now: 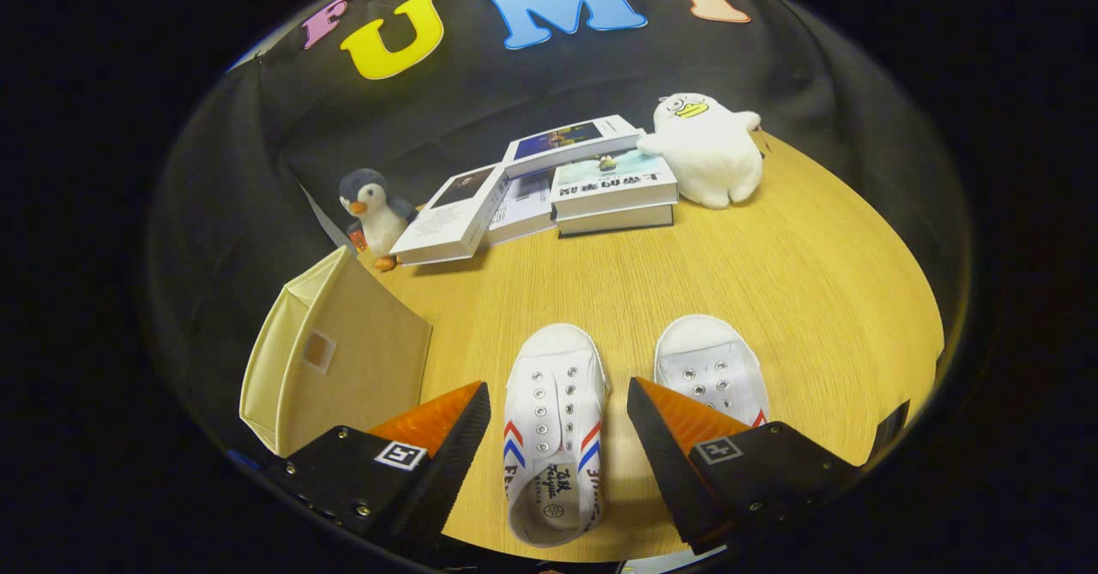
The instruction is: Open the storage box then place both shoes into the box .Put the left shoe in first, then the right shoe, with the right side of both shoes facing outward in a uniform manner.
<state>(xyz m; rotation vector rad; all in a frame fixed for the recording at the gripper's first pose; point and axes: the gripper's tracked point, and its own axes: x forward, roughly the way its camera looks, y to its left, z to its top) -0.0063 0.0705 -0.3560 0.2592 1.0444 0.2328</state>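
Gripper (558,424) is standing wide open over the white canvas shoe with red-blue stripes (553,432), whose sides are lying between the fingers, untouched.

A second white canvas shoe (710,368) is sitting partly hidden behind the right finger; the beige fabric storage box (343,359) is standing beside the left finger, its lower corner covered, on the round wooden table (772,274).

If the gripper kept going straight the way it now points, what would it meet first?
Most likely the white shoe lying between the open gripper's fingers, toe pointing away; depth is unclear, so it might pass above it toward the books.
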